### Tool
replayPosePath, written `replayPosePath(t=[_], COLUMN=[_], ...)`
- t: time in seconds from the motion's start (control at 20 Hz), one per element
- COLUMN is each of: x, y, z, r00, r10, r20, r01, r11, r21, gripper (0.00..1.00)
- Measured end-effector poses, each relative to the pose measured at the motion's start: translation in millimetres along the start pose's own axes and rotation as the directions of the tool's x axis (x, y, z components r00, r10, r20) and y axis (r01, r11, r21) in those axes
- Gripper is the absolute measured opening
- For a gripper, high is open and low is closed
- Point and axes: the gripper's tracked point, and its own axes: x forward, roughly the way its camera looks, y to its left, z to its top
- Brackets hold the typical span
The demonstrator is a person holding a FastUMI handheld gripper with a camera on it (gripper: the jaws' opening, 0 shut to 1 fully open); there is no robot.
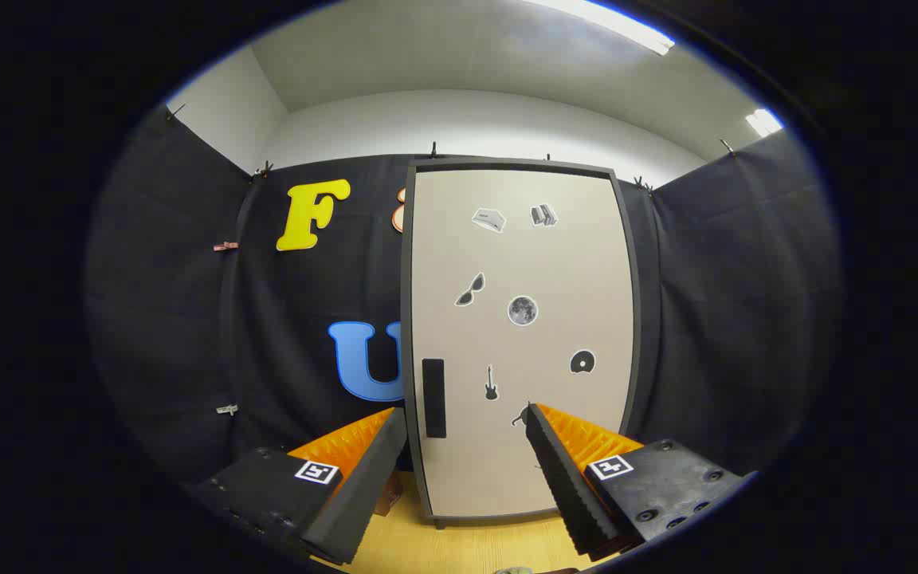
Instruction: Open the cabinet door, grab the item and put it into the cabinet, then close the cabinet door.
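Claw open, fingers spread wide apart, nothing between them. It points straight at the cabinet, which stands upright on the wooden bench just beyond the fingertips. Cabinet door closed, pale panel in a dark frame. Dark vertical handle sits low on the door near its left edge, just ahead of the left finger and a bit above its tip. Right finger overlaps the lower middle of the door in the picture. Door carries small stickers: sunglasses, moon, guitar, disc, two more near the top. Small brownish thing shows on the bench just left of the cabinet foot, behind the left finger; can't tell what it is. Black cloth wall behind and to both sides.
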Motion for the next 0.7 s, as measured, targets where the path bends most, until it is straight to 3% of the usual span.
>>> replayPosePath(t=[0.7], x=[9.3], y=[-3.9], z=[-7.3], r00=[1.0], r10=[-0.023], r20=[-0.02], r01=[0.023], r11=[1.0], r21=[-0.009], gripper=[0.97])
